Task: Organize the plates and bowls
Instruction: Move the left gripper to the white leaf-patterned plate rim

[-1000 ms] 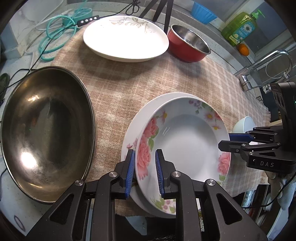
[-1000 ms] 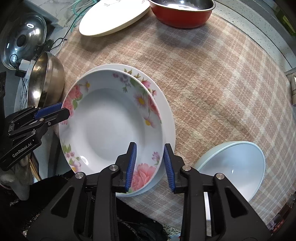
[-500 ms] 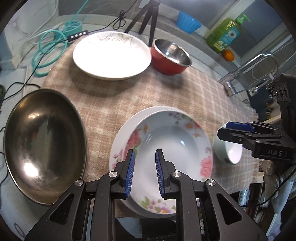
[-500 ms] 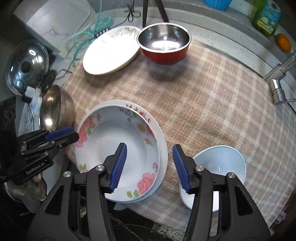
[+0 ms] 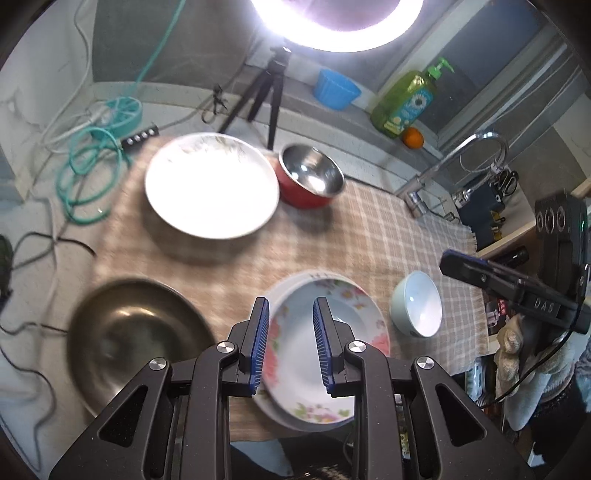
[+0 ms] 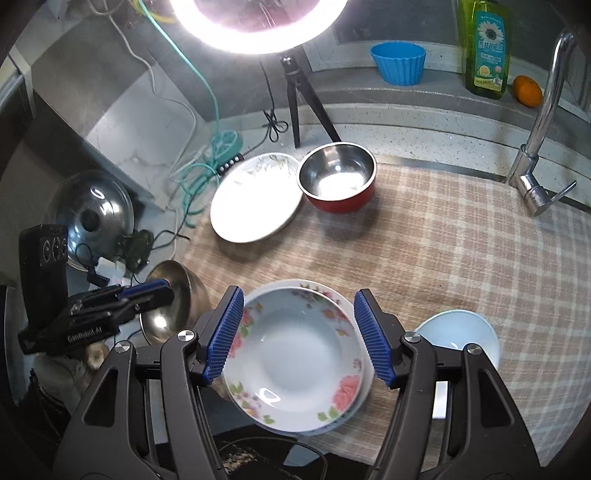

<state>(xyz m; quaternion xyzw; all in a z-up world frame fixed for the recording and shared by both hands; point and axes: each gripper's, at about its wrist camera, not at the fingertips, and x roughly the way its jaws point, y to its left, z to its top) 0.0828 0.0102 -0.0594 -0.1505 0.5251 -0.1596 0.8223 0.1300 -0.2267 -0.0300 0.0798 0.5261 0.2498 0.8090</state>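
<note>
my left gripper (image 5: 290, 345) is up above the table, blue pads a modest gap apart w/ nothing between them. my right gripper (image 6: 299, 339) is spread much wider, also holding nothing, raised over the same spot.

straight below both sits the floral bowl (image 6: 295, 362), pink roses round its rim, nested on a white plate (image 6: 317, 290) w/ a flowered edge that peeks out at the far side. both rest near the front edge of the plaid cloth (image 6: 443, 258). just right of the stack, apart from it, is a small pale blue bowl (image 5: 419, 308), upright. to the left, partly off the cloth, a big steel basin (image 5: 129, 332), blurred in the left cam.

further back on the cloth: a large white plate (image 5: 210, 188) w/ a faint leaf print, glare washing out its middle, and right beside it a red bowl w/ steel inside (image 6: 338, 177); can't tell if they touch.

behind those a black tripod (image 6: 295, 99) under a bright ring light (image 6: 258, 26). teal cable (image 5: 88, 177) coiled at far left by a pot lid (image 6: 92, 214). on the back ledge: blue cup (image 6: 399, 62), green soap bottle (image 6: 487, 48), an orange (image 6: 528, 90). faucet (image 6: 543, 122) at right.
</note>
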